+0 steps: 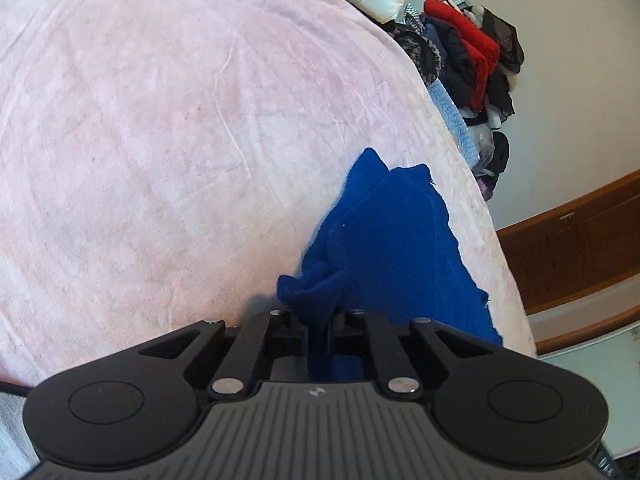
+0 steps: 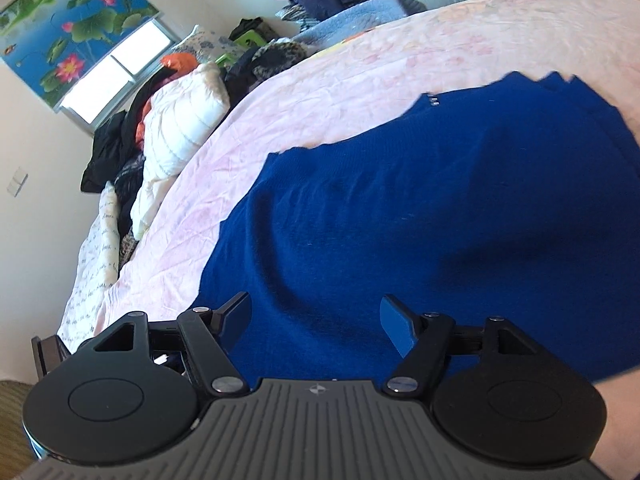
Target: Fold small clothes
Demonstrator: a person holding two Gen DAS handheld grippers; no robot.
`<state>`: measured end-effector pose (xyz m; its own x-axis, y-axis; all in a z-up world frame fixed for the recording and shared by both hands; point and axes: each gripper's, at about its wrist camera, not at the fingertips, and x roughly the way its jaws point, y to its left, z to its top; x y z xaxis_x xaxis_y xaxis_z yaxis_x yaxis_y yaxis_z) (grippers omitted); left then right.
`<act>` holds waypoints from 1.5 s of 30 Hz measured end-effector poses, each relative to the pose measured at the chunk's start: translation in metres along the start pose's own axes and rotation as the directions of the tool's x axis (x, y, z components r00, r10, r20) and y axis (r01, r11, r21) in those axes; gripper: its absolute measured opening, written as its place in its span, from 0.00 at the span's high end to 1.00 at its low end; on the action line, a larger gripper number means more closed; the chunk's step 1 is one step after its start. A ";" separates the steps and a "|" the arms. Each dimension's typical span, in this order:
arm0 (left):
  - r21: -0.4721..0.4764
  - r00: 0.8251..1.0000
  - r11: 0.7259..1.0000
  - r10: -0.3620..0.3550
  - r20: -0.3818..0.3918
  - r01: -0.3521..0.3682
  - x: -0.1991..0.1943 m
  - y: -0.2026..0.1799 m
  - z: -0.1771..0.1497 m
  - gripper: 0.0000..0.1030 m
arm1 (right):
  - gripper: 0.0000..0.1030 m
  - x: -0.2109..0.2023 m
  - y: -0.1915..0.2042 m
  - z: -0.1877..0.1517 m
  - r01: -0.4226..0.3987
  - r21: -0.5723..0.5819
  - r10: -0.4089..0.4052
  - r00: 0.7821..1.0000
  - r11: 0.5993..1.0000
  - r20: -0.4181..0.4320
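A royal blue knitted garment lies spread over the pale pink bedsheet. In the left wrist view a bunched part of the same blue garment rises from the sheet near the bed's right edge, and my left gripper is shut on a fold of it, the cloth pinched between the jaws. In the right wrist view my right gripper hovers over the flat blue cloth with its blue-padded fingers spread wide and nothing between them.
A heap of dark, red and light blue clothes is piled past the bed's far edge, beside a white quilted duvet. A brown wooden cabinet stands to the right. A window under a lotus-print blind is at the upper left.
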<state>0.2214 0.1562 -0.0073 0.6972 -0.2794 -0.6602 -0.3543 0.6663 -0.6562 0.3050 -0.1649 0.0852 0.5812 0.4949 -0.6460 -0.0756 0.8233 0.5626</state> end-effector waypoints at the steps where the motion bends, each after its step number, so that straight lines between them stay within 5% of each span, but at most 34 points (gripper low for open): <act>1: 0.068 0.999 0.997 0.031 0.030 -0.033 -0.003 -0.009 -0.004 0.93 | 0.30 0.005 0.007 0.003 -0.006 -0.021 0.006 1.000 1.000 -0.013; 5: 0.409 0.975 0.894 0.116 0.189 -0.186 -0.011 -0.054 -0.038 0.94 | 0.23 0.034 0.040 0.026 -0.031 -0.099 0.022 0.996 0.995 -0.092; 11: 0.593 0.967 0.779 0.065 0.248 -0.205 -0.017 -0.080 -0.067 0.94 | 0.23 0.107 0.097 0.078 -0.122 -0.149 0.062 0.932 0.981 -0.357; 16: 0.645 0.969 0.737 0.057 0.239 -0.202 -0.009 -0.089 -0.078 0.94 | 0.24 0.162 0.150 0.084 -0.075 -0.370 -0.115 0.877 0.926 -0.466; 23: 0.662 0.972 0.726 0.043 0.229 -0.188 -0.002 -0.090 -0.077 0.94 | 0.25 0.217 0.192 0.051 0.030 -0.701 -0.435 0.802 0.713 -0.408; 27: 0.667 0.972 0.721 0.039 0.230 -0.187 -0.002 -0.089 -0.077 0.94 | 0.28 0.221 0.197 0.041 0.012 -0.763 -0.472 0.792 0.647 -0.388; 32: 0.670 0.973 0.720 0.028 0.230 -0.179 -0.006 -0.090 -0.080 0.94 | 0.79 0.207 0.173 0.074 0.010 -0.681 -0.410 0.805 0.732 -0.429; 35: 0.677 0.974 0.716 0.015 0.227 -0.169 -0.008 -0.092 -0.080 0.94 | 0.82 0.188 0.147 0.092 -0.024 -0.565 -0.307 0.820 0.825 -0.483; 45: 0.730 0.979 0.675 -0.054 0.196 -0.109 -0.009 -0.129 -0.101 0.94 | 0.82 0.140 0.098 0.127 -0.106 -0.401 -0.097 0.886 0.910 -0.453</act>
<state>0.1979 0.0035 0.0466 0.8241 -0.1739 -0.5391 0.1399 0.9847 -0.1039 0.4816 -0.0507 0.1155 0.1557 0.4851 -0.8605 -0.4551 0.8084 0.3734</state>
